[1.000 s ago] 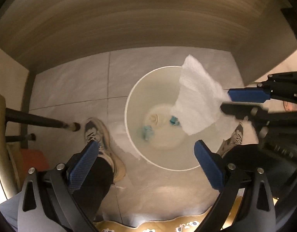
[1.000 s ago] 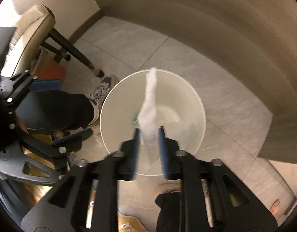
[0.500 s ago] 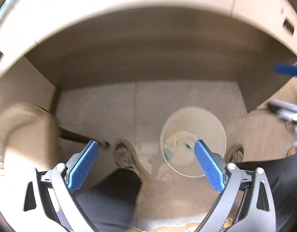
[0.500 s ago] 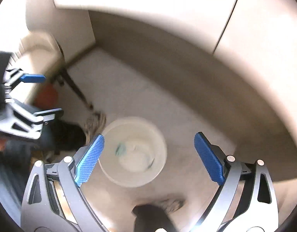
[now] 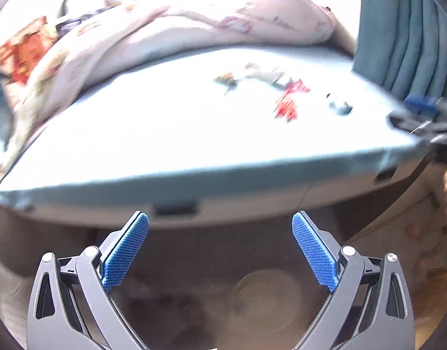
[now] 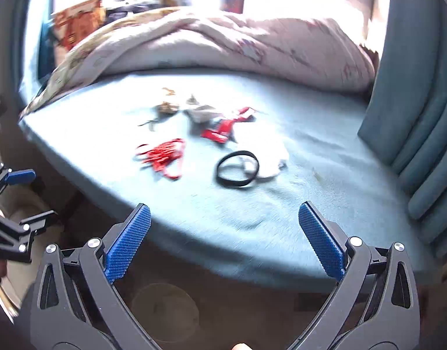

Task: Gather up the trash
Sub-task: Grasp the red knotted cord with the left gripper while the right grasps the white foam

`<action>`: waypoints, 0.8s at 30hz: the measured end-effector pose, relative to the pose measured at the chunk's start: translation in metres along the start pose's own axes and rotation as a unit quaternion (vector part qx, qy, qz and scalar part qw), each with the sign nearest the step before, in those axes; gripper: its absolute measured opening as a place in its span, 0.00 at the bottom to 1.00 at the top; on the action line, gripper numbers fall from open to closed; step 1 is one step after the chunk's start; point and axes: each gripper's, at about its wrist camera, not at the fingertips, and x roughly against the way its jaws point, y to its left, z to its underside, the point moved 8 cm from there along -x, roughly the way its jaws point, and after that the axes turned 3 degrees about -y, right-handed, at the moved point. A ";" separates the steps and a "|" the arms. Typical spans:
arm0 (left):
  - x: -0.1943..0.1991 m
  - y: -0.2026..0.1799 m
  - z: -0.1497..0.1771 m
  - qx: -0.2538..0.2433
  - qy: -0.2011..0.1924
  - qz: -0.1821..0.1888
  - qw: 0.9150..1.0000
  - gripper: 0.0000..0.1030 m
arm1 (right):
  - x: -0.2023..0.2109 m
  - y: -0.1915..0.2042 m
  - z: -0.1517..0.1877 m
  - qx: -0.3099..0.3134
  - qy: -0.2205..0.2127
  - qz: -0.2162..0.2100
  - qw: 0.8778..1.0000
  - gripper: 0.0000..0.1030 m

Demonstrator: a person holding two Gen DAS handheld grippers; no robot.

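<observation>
Trash lies on a light blue bed sheet (image 6: 325,151): red netting (image 6: 165,156), a red wrapper (image 6: 223,129), a black ring (image 6: 237,168) beside a white tissue (image 6: 267,151), a grey scrap (image 6: 201,113) and brown bits (image 6: 165,108). In the left wrist view the trash is blurred, with red pieces (image 5: 287,102). My right gripper (image 6: 225,236) is open and empty, above the bed's near edge. My left gripper (image 5: 220,248) is open and empty, below the bed edge. The pale bin (image 5: 264,297) is dim on the floor; it also shows in the right wrist view (image 6: 165,312).
A floral duvet (image 6: 223,46) is piled across the far side of the bed. Teal curtains (image 6: 421,102) hang at the right. An orange package (image 6: 77,20) lies at the far left. The left gripper (image 6: 16,204) shows at the right wrist view's left edge.
My right gripper let the white tissue go over the bin and opened. Both grippers have swung up from the bin to face the bed.
</observation>
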 end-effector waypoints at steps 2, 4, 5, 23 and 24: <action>-0.019 -0.002 -0.028 0.008 0.007 0.019 1.000 0.94 | -0.019 -0.027 -0.007 -0.017 0.014 0.011 1.000 0.95; -0.041 -0.017 -0.052 0.019 0.014 0.016 1.000 0.94 | -0.036 -0.038 -0.017 -0.020 0.014 0.017 1.000 0.95; -0.050 -0.026 -0.064 0.019 0.014 0.013 1.000 0.94 | -0.045 -0.045 -0.020 -0.020 0.013 0.015 1.000 0.95; -0.127 -0.027 -0.098 0.042 0.023 -0.021 0.999 0.22 | -0.150 -0.053 -0.048 0.033 0.080 -0.038 0.996 0.70; -0.127 -0.023 -0.097 0.044 0.021 -0.022 0.999 0.22 | -0.151 -0.050 -0.048 0.034 0.083 -0.045 0.995 0.67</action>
